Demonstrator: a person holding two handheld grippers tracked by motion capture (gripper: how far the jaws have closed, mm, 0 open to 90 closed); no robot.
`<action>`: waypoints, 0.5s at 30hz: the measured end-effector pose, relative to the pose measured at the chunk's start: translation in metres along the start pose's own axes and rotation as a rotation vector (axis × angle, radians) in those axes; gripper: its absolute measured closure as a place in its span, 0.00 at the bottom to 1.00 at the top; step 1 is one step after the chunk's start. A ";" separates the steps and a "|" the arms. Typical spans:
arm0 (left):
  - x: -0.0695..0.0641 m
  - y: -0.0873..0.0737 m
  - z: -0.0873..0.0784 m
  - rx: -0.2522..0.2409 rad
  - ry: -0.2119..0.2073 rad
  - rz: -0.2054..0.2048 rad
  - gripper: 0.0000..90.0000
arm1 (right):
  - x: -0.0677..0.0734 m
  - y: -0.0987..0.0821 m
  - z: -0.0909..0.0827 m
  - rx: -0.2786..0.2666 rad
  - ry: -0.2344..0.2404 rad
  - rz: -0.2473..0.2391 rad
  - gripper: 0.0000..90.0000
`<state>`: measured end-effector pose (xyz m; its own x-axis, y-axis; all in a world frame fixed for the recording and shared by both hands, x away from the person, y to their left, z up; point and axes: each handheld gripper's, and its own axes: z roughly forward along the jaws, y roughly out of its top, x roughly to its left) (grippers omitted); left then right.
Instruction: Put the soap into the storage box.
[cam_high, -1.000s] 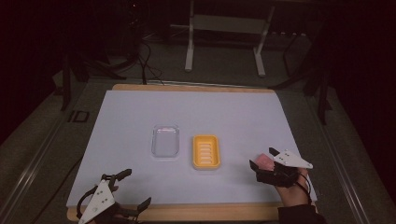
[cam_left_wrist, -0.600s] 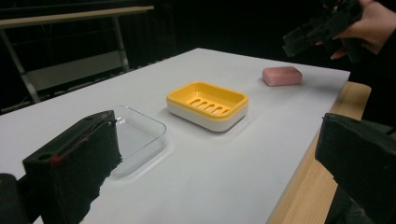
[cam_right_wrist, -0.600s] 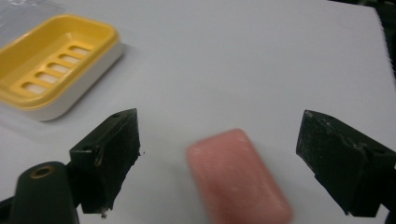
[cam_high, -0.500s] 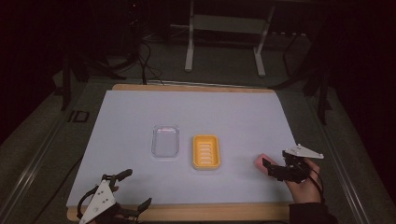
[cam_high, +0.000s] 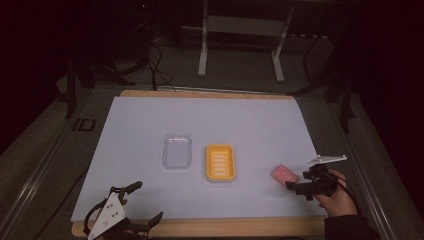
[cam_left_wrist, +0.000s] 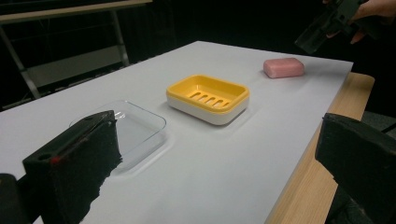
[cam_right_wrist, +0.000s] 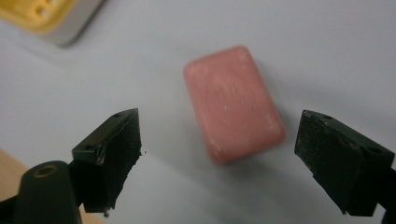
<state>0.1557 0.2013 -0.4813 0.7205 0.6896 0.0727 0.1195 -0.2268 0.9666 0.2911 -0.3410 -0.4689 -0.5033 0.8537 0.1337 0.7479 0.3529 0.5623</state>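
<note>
just ahead of the wide-spread right gripper (cam_right_wrist: 217, 154) lies pink soap (cam_right_wrist: 232, 102), untouched.

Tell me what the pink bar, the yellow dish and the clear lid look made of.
Pink bar: likely soap, matte with a chalky whitish bloom and rounded edges. Yellow dish: looks like smooth moulded plastic, a slotted yellow tray on a white base. Clear lid: glossy transparent plastic, probably; the sheet shows through it.

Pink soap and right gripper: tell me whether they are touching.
Apart. In the right gripper view the pink soap lies flat on the white mat, with bare mat visible between it and each open jaw of the right gripper.
</note>
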 end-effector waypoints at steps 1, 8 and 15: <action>0.000 0.000 0.000 0.000 0.000 0.000 0.00 | 0.000 0.000 0.000 0.016 0.000 -0.008 0.15; -0.001 0.000 0.001 0.001 -0.001 0.004 0.00 | -0.002 -0.001 -0.002 0.110 0.020 -0.049 0.15; -0.001 0.000 0.001 0.003 -0.002 0.005 0.00 | -0.001 0.003 -0.004 0.271 0.027 -0.094 0.16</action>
<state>0.1558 0.2002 -0.4815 0.7226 0.6869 0.0775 0.1177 -0.2327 0.9654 0.2924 -0.3423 -0.4637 -0.5845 0.8032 0.1149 0.7841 0.5227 0.3346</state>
